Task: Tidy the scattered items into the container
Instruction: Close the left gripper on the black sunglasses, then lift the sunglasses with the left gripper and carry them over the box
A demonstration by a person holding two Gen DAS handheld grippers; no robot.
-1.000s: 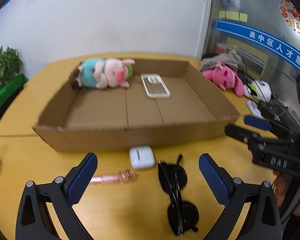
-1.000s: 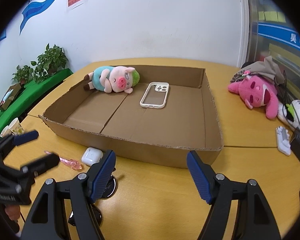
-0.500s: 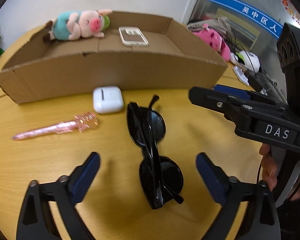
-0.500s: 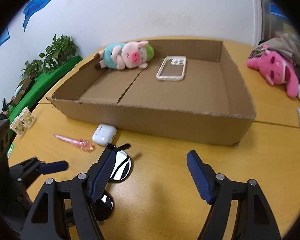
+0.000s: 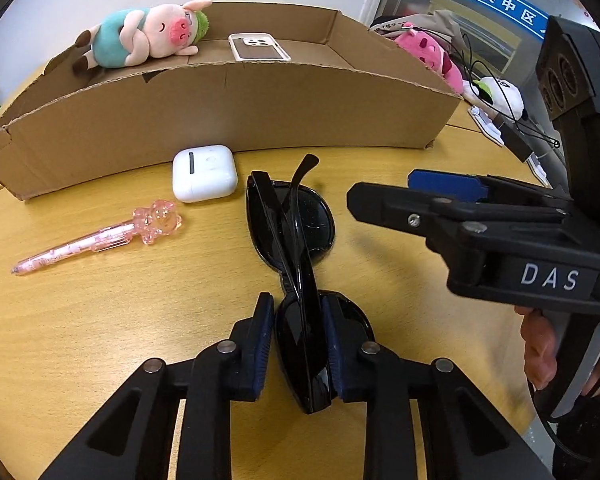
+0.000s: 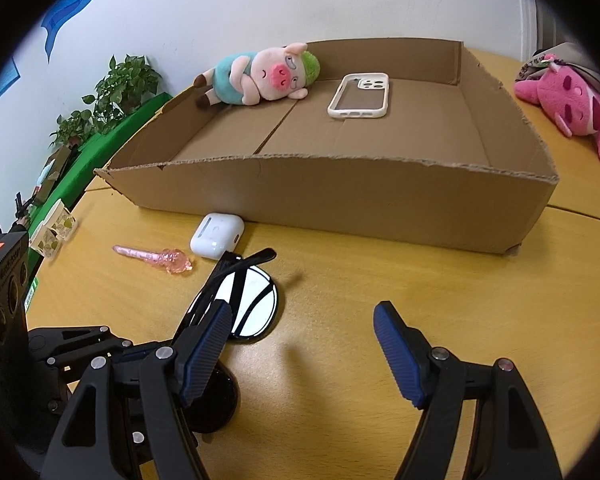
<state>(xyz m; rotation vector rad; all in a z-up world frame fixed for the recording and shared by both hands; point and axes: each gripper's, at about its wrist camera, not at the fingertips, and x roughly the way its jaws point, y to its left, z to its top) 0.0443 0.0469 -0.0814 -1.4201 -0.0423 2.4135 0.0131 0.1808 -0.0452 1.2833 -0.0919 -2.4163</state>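
Left tool [image 5: 298, 340]: jaws have just been closing and now pinch the near lens of the folded sunglasses [image 5: 292, 248], which lie on the bench [image 5: 80, 320]. Right tool [image 6: 300, 344]: jaws stand wide, nothing between them, hovering at 3 o'clock of the glasses.

Step in hand: pick-up of the sunglasses. Next move, as I judge it: lift clear of the bench, carry toward 12 o'clock over the near wall of the cardboard box [image 5: 228, 108], release beside the plush pig [image 5: 148, 34] and phone case [image 5: 258, 46].

Glasses' long axis runs 6 to 12 o'clock, 1 temple tip sticking up toward 12. Earbud case [image 5: 204, 172] and pink pen [image 5: 96, 238] wait at 10 o'clock.
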